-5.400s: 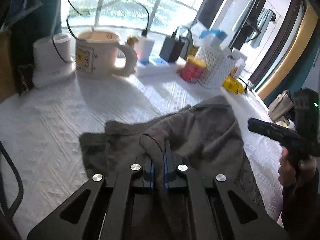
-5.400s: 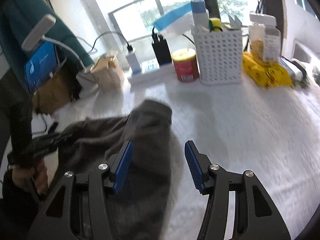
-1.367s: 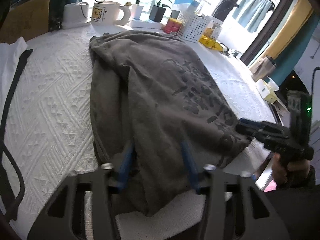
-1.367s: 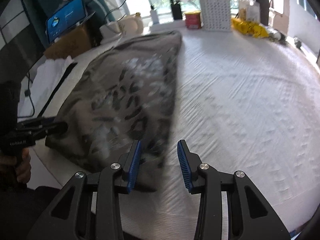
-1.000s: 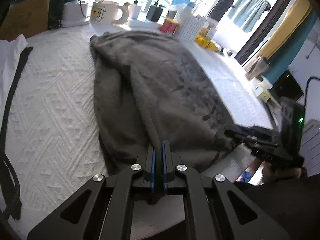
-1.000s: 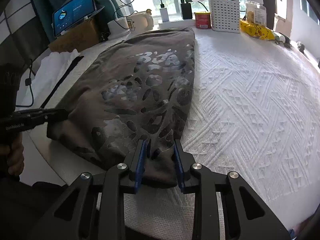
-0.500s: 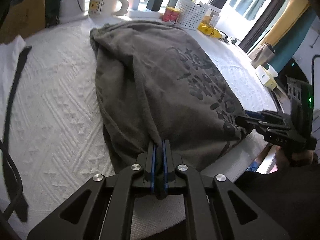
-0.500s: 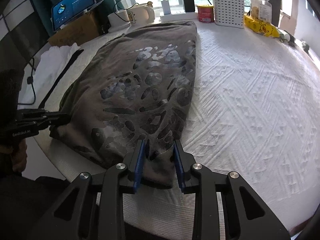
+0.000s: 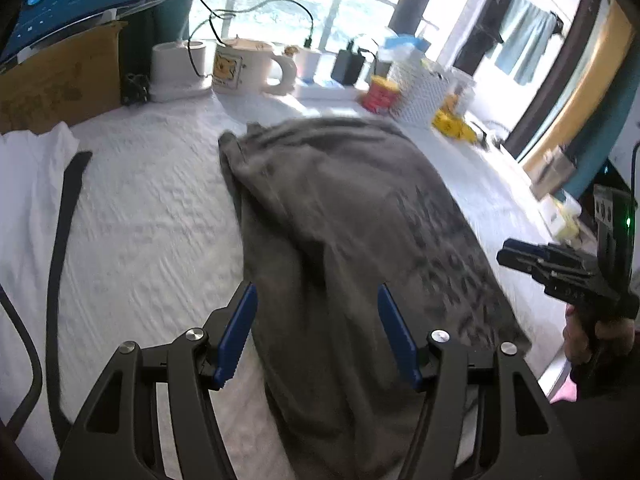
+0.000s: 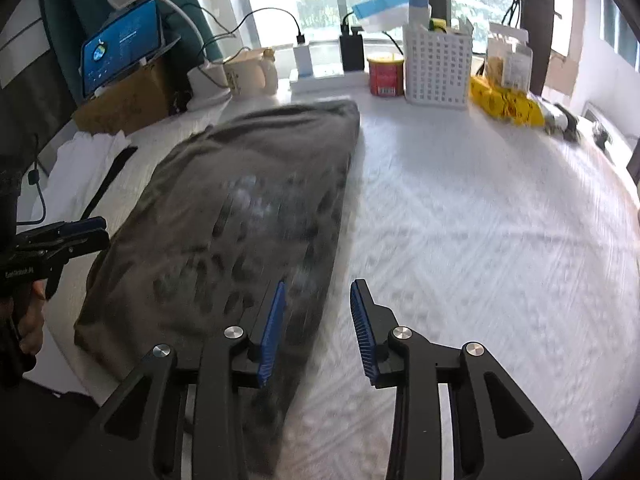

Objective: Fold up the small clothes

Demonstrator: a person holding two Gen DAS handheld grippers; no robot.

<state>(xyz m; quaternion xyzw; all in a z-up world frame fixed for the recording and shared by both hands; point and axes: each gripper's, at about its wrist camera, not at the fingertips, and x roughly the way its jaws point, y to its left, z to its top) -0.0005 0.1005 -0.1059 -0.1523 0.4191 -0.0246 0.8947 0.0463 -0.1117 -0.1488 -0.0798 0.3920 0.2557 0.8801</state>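
Note:
A dark grey T-shirt [image 9: 344, 216] with a black print lies spread lengthwise on the white textured bedcover [image 9: 152, 216]. It also shows in the right wrist view [image 10: 240, 216]. My left gripper [image 9: 318, 332] is open above the shirt's near hem, its blue pads apart and holding nothing. My right gripper [image 10: 318, 330] is open over the shirt's near right corner and the cover beside it. The right gripper shows at the right of the left wrist view [image 9: 560, 272], and the left gripper at the left of the right wrist view [image 10: 60, 240].
At the far edge stand a large cream mug [image 9: 248, 66], a red can [image 10: 386, 74], a white basket [image 10: 436, 64], chargers, yellow packets [image 10: 504, 106] and a tablet [image 10: 120, 44] on a cardboard box. White cloth with a black strap [image 9: 60, 216] lies at the left.
Both grippers were shut on the shirt's near hem half a second ago. Now both have opened and let it go, and the hem lies on the cover.

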